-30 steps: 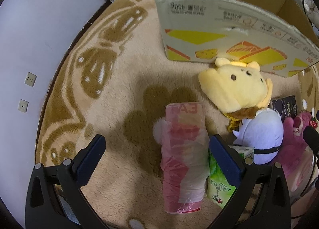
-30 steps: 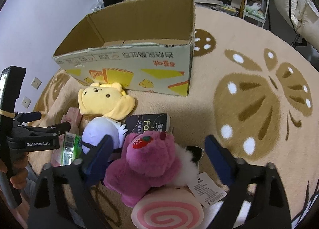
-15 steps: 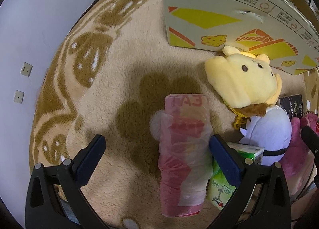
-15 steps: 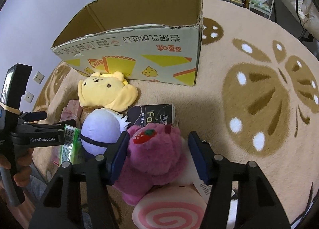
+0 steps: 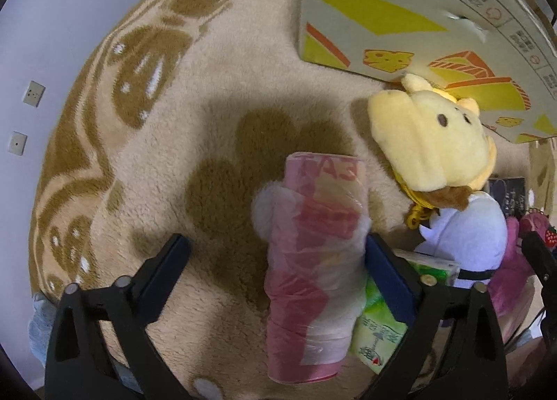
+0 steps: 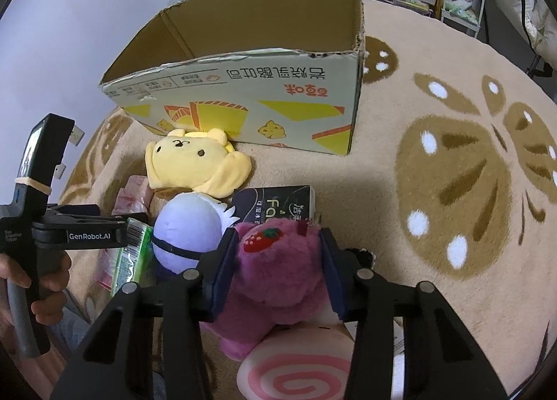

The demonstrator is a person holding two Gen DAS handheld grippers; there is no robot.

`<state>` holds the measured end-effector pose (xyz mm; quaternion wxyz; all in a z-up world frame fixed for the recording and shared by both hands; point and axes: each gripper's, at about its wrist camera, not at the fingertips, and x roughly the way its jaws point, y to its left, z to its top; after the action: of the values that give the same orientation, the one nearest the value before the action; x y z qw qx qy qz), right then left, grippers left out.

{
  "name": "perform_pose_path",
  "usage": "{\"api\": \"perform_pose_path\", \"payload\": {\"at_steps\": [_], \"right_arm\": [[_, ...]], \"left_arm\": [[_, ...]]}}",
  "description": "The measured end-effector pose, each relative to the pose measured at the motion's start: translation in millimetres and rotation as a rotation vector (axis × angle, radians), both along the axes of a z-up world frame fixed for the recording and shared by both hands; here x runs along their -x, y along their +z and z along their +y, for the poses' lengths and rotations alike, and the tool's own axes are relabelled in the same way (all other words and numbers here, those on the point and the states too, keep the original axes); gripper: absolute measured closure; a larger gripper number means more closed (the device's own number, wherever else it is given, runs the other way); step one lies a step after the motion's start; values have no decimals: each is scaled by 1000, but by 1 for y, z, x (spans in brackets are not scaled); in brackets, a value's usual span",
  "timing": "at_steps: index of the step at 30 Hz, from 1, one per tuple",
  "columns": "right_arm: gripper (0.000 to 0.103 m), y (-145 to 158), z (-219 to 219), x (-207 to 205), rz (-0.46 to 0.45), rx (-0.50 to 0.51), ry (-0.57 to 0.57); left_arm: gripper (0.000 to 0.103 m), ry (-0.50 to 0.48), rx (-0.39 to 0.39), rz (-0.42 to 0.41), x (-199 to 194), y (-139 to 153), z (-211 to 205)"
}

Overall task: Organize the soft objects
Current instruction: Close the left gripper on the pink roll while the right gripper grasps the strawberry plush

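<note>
An open cardboard box point(image 6: 243, 93) stands on the beige rug point(image 6: 435, 260), printed side toward the toys; the part of its inside that shows is bare cardboard. The right gripper point(image 6: 276, 262) is closing on a purple plush bear point(image 6: 275, 271) with a strawberry patch, both pads pressing into its fur, the bear lying over a pink swirl-roll plush point(image 6: 296, 375). Beside it sit a lavender round plush point(image 6: 188, 229), a dark tissue pack point(image 6: 275, 203) and, against the box, a yellow bear plush point(image 6: 195, 163). The left gripper point(image 5: 276, 269) points down at the rug, its jaws wide and just closing around a pink plastic-wrapped roll point(image 5: 313, 260). The roll lies flat between them, nearer the right finger, its long axis running away from the camera toward the box. A green tissue pack point(image 5: 379, 323) lies just beside it.
</note>
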<state>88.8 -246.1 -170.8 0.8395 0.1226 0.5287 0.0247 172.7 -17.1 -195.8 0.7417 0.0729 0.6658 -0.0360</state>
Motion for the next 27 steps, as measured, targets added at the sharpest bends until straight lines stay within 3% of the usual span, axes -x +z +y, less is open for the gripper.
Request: {"api": "perform_pose_path", "payload": {"at_steps": [11, 14, 27], "right_arm": [[55, 12, -9, 7, -66, 2, -31], [55, 20, -13, 10, -99, 6, -48], [55, 46, -16, 27, -229, 39, -93]], "left_arm": [[46, -39, 42, -7, -7, 5, -10], [57, -51, 43, -23, 6, 5, -9], [60, -21, 35, -77, 27, 17, -13]]}}
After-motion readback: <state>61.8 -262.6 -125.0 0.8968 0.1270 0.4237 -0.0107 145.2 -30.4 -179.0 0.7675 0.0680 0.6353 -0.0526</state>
